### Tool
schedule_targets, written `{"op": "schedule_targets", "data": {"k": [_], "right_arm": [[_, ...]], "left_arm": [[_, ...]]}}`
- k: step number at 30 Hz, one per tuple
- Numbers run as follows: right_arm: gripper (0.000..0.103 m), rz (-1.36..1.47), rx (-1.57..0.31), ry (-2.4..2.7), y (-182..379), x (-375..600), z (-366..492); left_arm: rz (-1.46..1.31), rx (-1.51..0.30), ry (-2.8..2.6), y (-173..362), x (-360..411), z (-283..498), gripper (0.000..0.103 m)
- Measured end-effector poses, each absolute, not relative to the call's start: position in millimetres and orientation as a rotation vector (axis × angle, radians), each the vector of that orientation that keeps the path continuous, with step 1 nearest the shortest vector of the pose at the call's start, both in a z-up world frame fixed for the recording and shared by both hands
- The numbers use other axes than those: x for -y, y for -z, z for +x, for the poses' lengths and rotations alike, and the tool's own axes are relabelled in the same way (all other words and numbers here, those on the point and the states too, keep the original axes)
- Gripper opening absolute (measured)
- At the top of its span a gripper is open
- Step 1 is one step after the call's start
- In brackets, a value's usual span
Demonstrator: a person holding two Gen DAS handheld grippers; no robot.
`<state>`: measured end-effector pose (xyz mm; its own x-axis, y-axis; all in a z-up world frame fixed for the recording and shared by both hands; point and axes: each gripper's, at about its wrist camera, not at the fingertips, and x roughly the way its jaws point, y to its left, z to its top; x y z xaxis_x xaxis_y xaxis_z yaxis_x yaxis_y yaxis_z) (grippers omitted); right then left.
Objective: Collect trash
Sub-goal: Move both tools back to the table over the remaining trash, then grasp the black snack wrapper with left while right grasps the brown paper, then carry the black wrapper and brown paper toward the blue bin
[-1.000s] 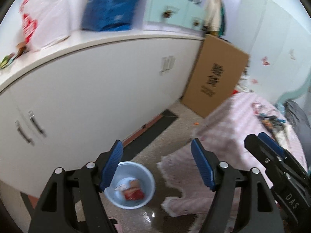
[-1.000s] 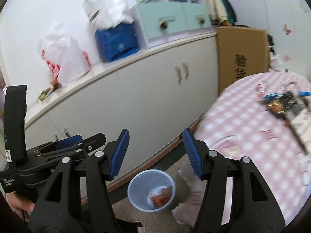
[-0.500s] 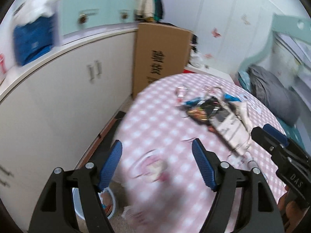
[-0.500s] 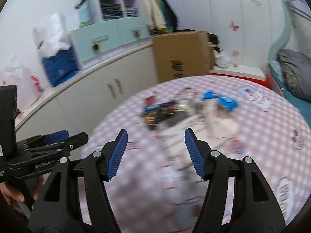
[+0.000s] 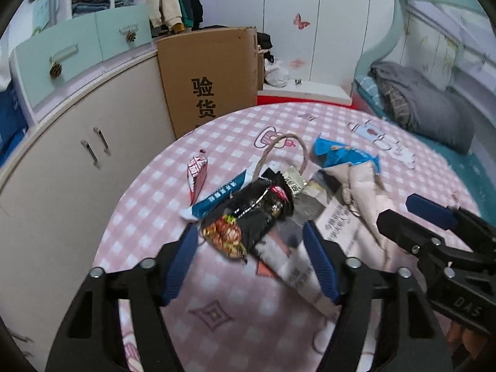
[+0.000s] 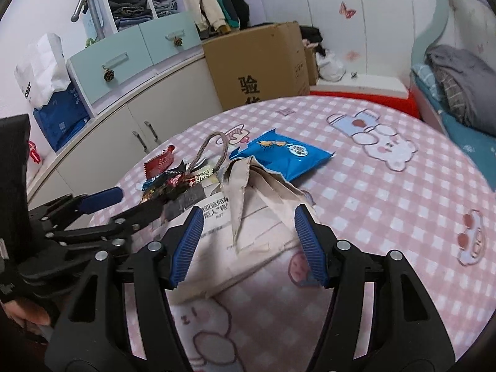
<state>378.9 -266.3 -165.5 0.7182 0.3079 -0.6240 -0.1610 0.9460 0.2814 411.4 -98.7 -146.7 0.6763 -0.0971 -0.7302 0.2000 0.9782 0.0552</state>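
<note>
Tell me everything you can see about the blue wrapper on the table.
The blue wrapper is a glossy plastic snack packet with a small printed emblem and picture, torn open along one end. It lies flat on the pink checked tablecloth, its torn end resting against the crumpled paper bag. Neither gripper touches it.

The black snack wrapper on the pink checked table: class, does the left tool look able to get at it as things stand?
Probably yes. The left tool is open, with the black snack wrapper lying uncovered just ahead of its tips on top of the litter; nothing stands between them.
</note>
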Motion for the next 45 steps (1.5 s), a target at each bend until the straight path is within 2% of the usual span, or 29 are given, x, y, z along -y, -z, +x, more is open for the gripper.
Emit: {"op": "schedule_targets", "data": {"k": [6, 7, 9, 11, 12, 15, 18, 34, 45], "right_arm": [[0.061, 0.179, -0.760, -0.286, 169, 257, 406], [0.060, 0.176, -0.765, -0.286, 170, 256, 409], [0.048, 0.160, -0.784, -0.294, 171, 251, 416], [0.044, 0.128, -0.810, -0.288, 174, 244, 420], [0.033, 0.115, -0.823, -0.287, 176, 241, 423], [0.016, 0.088, -0.826, -0.283, 176, 238, 427], [0.010, 0.046, -0.798, -0.276, 172, 233, 420], [0.007, -0.048, -0.617, -0.286, 96, 208, 344], [0.007, -0.107, -0.570, -0.430, 68, 118, 288]], "left_arm": [[0.140, -0.832, 0.172, 157, 100, 427, 0.045], [0.138, -0.831, 0.177, 156, 99, 429, 0.037], [0.135, -0.831, 0.191, 156, 100, 431, 0.033], [0.141, -0.825, 0.197, 156, 101, 432, 0.030], [0.137, -0.821, 0.200, 156, 100, 432, 0.029], [0.110, -0.810, 0.203, 153, 95, 430, 0.026], [0.067, -0.797, 0.220, 148, 86, 423, 0.024], [-0.093, -0.665, 0.175, 83, 12, 333, 0.023], [-0.205, -0.634, 0.056, 65, -87, 256, 0.023]]}}
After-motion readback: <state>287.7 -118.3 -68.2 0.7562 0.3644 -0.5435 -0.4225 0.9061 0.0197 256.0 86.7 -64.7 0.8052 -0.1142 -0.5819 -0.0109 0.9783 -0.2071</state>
